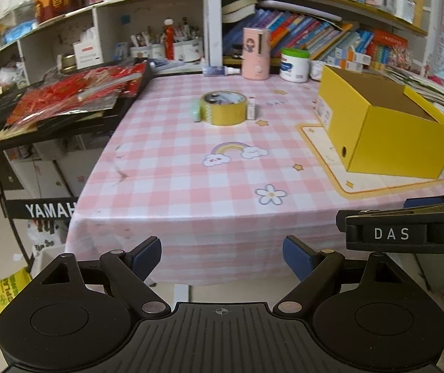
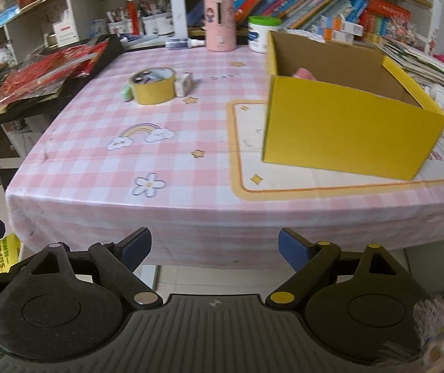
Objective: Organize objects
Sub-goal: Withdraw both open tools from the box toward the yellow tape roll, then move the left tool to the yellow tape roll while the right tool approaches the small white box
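Observation:
A yellow tape roll stands on the pink checked tablecloth, with a small green item on its left and a small white box on its right. An open yellow cardboard box sits at the right; a pink object shows inside it. My left gripper is open and empty, off the table's near edge. My right gripper is open and empty, also off the near edge. The right gripper's body shows in the left wrist view.
A pink cylinder, a white jar with green lid and a small bottle stand at the table's back. Bookshelves rise behind. A keyboard with red packets stands left of the table.

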The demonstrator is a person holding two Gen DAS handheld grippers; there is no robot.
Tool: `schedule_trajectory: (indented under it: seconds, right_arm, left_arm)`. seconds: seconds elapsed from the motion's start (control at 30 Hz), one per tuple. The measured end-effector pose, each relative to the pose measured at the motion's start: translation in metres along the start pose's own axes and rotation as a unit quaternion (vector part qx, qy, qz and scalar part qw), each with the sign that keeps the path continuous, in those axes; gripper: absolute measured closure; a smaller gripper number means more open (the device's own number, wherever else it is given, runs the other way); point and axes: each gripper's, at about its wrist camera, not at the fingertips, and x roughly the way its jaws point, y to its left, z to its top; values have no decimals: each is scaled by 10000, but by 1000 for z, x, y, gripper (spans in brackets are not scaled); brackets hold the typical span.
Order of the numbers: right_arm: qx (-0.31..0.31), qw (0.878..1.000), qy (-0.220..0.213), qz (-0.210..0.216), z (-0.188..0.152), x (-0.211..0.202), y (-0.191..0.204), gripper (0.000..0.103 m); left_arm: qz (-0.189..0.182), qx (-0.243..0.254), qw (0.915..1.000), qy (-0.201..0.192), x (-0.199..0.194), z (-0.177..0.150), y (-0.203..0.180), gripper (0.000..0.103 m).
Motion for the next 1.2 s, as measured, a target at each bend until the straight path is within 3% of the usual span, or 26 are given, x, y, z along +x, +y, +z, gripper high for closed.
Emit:
schedule_trajectory:
  seconds: [0.57,1.2]
  right_arm:
    - [-224,9993,-58,280,29,27,22,13]
    - [-320,9985,25,451,104,99,23,13]
  left_arm:
    - [314,-197,9993,-41,18,17,22,15]
    - [475,-452,9978,73,89,77,30,15]
